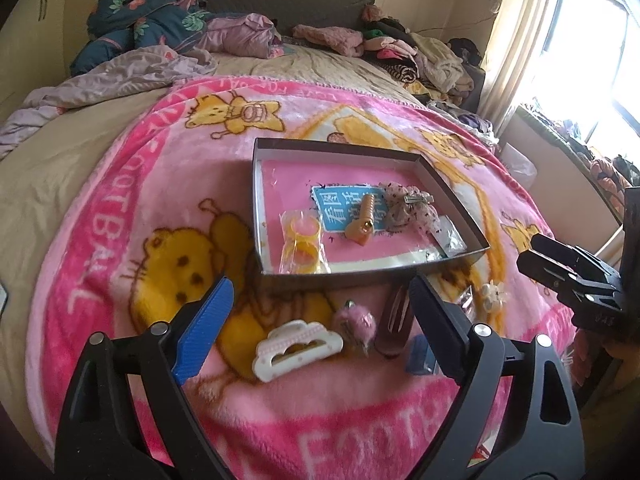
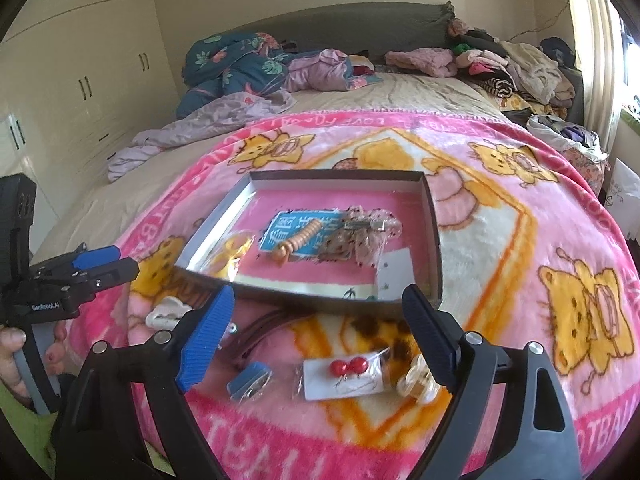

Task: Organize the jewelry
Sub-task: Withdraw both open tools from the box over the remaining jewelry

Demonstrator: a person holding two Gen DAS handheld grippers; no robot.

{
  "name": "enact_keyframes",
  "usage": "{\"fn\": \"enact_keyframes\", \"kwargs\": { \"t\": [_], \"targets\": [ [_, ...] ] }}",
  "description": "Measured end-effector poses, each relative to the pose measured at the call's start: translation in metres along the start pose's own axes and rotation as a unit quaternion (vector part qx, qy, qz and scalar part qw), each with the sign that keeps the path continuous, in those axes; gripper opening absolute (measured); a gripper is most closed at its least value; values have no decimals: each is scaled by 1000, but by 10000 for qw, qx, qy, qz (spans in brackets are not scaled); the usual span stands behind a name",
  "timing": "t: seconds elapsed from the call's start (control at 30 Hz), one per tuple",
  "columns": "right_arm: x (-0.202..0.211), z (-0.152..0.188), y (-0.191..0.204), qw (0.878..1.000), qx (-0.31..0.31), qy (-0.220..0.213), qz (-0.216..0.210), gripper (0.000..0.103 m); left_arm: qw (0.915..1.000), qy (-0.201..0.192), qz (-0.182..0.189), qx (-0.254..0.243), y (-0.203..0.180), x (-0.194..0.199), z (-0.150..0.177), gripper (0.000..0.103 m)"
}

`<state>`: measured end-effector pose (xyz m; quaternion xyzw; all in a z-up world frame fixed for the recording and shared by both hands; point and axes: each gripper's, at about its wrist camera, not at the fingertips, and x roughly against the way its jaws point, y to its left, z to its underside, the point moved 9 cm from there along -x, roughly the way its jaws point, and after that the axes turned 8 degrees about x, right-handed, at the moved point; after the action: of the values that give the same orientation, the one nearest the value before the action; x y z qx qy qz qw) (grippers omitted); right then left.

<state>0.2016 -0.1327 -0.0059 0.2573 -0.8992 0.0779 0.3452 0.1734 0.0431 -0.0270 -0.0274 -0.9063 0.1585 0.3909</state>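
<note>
A shallow grey box (image 1: 259, 200) (image 2: 434, 232) lies on the pink blanket. It holds a yellow packet (image 1: 300, 246), an orange spiral tie (image 1: 365, 216) (image 2: 298, 242) and a lacy pink bow clip (image 1: 408, 204) (image 2: 368, 228). My left gripper (image 1: 320, 300) is open and empty above a white claw clip (image 1: 298, 346), a pink fluffy clip (image 1: 356, 322) and a dark hair clip (image 1: 396, 320). My right gripper (image 2: 318, 300) is open and empty above a card with red earrings (image 2: 346, 376), a blue item (image 2: 248, 380) and a pale flower clip (image 2: 416, 384).
The pink cartoon blanket (image 1: 120, 208) covers the near part of a bed. Piled clothes and a dark floral quilt (image 1: 148, 20) lie at the head. A window with curtain (image 1: 520, 40) is at the right, wardrobes (image 2: 80, 60) at the left.
</note>
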Motion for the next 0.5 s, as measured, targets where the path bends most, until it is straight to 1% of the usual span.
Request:
{"fn": "enact_keyframes", "kwargs": {
  "t": [0.17, 0.5],
  "targets": [
    [3, 10, 11, 9999, 140, 44, -89, 83, 9999, -96, 68, 13, 2, 9, 7, 82],
    [3, 28, 30, 9991, 267, 161, -302, 84, 9999, -46, -92, -86, 5, 13, 24, 82]
  ]
}}
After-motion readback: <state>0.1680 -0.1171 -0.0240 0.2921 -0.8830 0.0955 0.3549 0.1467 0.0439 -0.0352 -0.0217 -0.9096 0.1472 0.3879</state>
